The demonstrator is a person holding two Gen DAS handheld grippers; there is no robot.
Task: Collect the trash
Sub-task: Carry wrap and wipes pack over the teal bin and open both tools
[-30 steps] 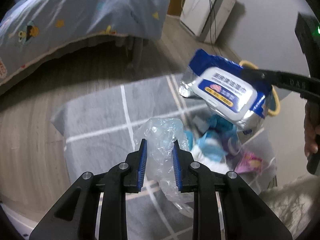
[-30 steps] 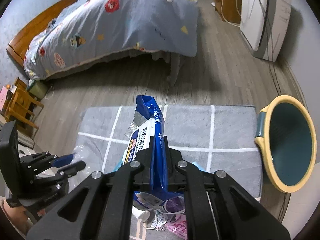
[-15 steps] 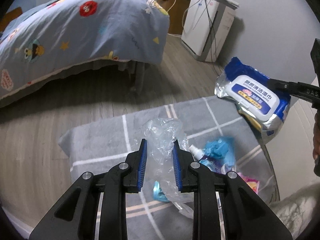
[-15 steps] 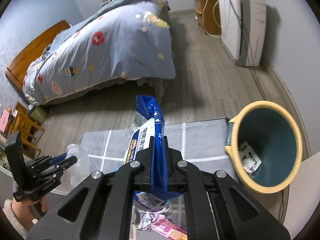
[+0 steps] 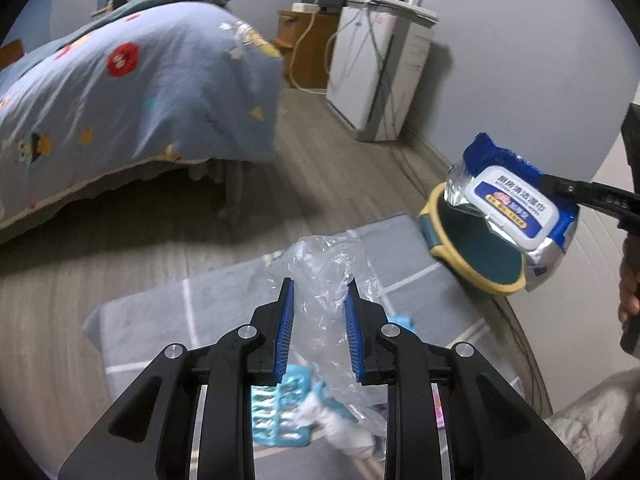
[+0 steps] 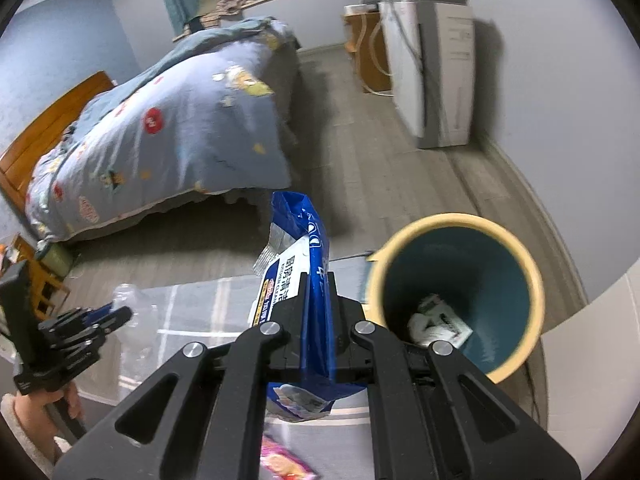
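The right gripper (image 6: 316, 300) clamps a soft, slippery blue foil wipes pack (image 6: 308, 264) by its edge just left of the yellow-rimmed teal bin (image 6: 536, 280), while the left gripper (image 5: 319, 328) pinches a light, crumpled clear plastic bag (image 5: 324, 264).

Both tools are matte black, skeletal linkages with cut-out arms and silver round screw heads at each pivot. The left gripper (image 5: 319, 292) carries ribbed blue pads (image 5: 285, 328) on its fingers. At seven o'clock, a bare-skinned hand (image 6: 66, 402) emerges from a fluffy white sleeve (image 6: 30, 438).
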